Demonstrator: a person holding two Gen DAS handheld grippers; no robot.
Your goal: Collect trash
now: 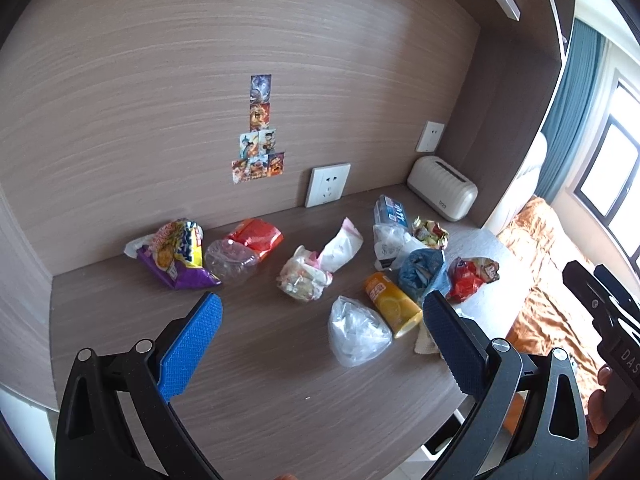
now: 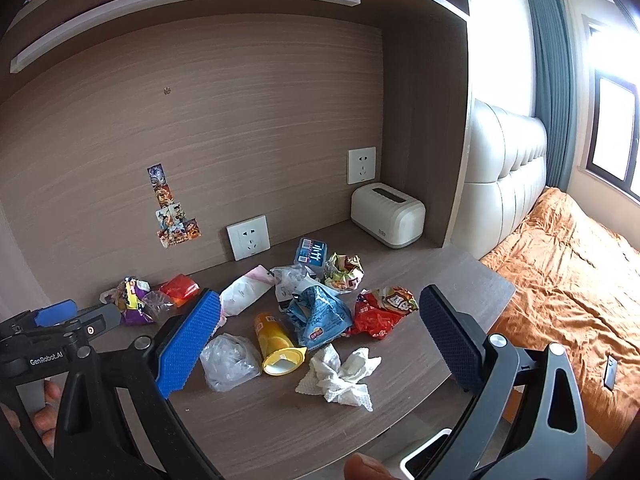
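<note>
Left gripper [image 1: 322,326]: jaws wide apart, empty, hovering above desk [image 1: 260,392]. Right gripper [image 2: 320,326]: likewise spread, empty, aimed at litter cluster. Trash scattered mid-desk: crumpled tissue [image 2: 340,374] nearest front edge, yellow cup [image 2: 276,344] on side, clear bag [image 2: 230,360] just beside. Judgement: nothing collected yet; both poised for first pick.
</note>
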